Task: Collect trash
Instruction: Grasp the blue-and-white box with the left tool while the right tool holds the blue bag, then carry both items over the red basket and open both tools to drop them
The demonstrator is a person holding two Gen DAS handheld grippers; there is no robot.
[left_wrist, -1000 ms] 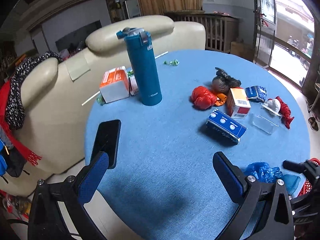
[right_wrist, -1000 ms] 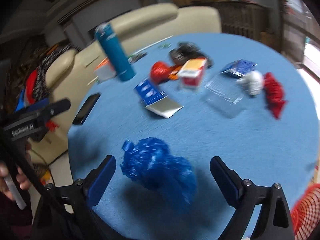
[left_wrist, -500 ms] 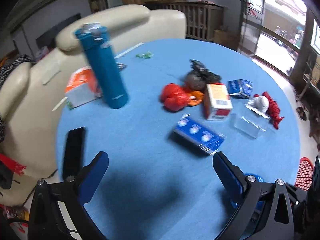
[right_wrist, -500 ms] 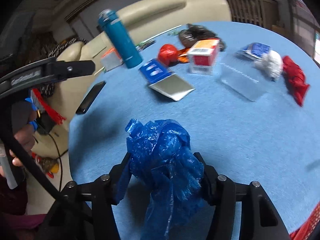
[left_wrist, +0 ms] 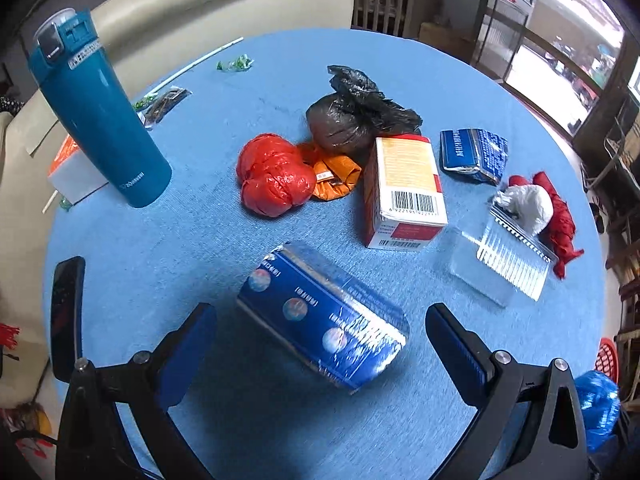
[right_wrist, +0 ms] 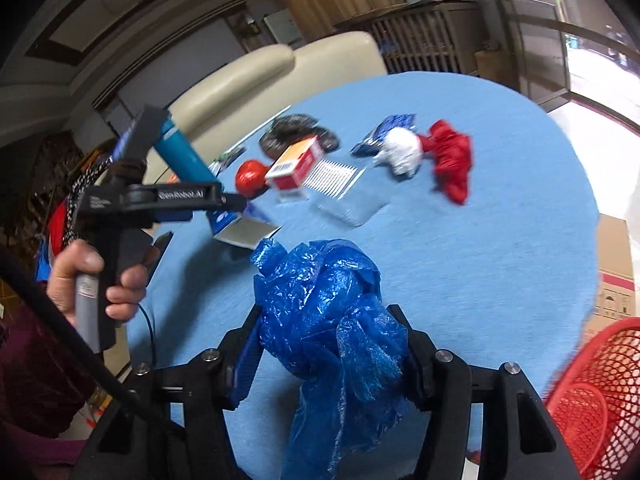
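On the round blue table [left_wrist: 192,240] a blue foil packet [left_wrist: 312,312] lies between the fingers of my left gripper [left_wrist: 320,314]. Its jaws are closing, with both pads still apart from the packet. My right gripper [right_wrist: 325,312] is shut on a crumpled blue plastic bag [right_wrist: 320,280], lifted above the table's near edge. That bag [left_wrist: 596,408] also shows at the lower right of the left wrist view. A red mesh basket [right_wrist: 592,392] stands just right of the right gripper, below the table edge.
Beyond the packet lie a red bag ball [left_wrist: 274,174], a black bag [left_wrist: 344,120], a carton [left_wrist: 404,188], a clear tray [left_wrist: 496,268], a white wad [left_wrist: 528,204] and a blue wrapper [left_wrist: 474,154]. A teal bottle [left_wrist: 100,112] and a phone [left_wrist: 66,312] stand left.
My right gripper shut on the blue bag and lifted it toward the red basket. My left gripper moved forward and down until the blue packet came between its fingers.
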